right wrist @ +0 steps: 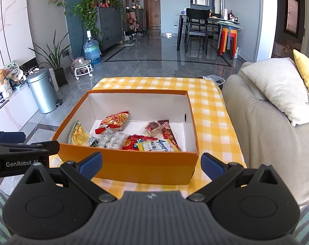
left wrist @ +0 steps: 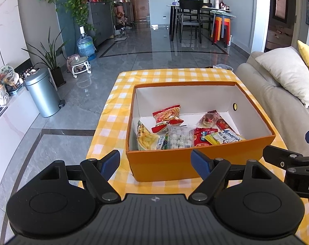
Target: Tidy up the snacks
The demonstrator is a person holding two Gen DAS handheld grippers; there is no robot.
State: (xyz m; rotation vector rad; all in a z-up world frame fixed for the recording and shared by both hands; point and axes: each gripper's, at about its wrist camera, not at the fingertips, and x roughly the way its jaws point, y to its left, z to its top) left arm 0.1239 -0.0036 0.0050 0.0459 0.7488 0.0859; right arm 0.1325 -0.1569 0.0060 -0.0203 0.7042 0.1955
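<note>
The snack packets (left wrist: 185, 131) all lie inside the orange box (left wrist: 195, 163) on the yellow checked cloth (left wrist: 175, 75), bunched toward its near wall; no packet shows on the cloth outside it. That fits a sorted box, or one waiting to be emptied. Any reach should come in over the near wall, straight down. The left gripper (left wrist: 155, 161) and right gripper (right wrist: 151, 162) hover near the box, fingers spread, holding nothing. One packet reads "Ameri", the left gripper's body "GenRobot.AI"
</note>
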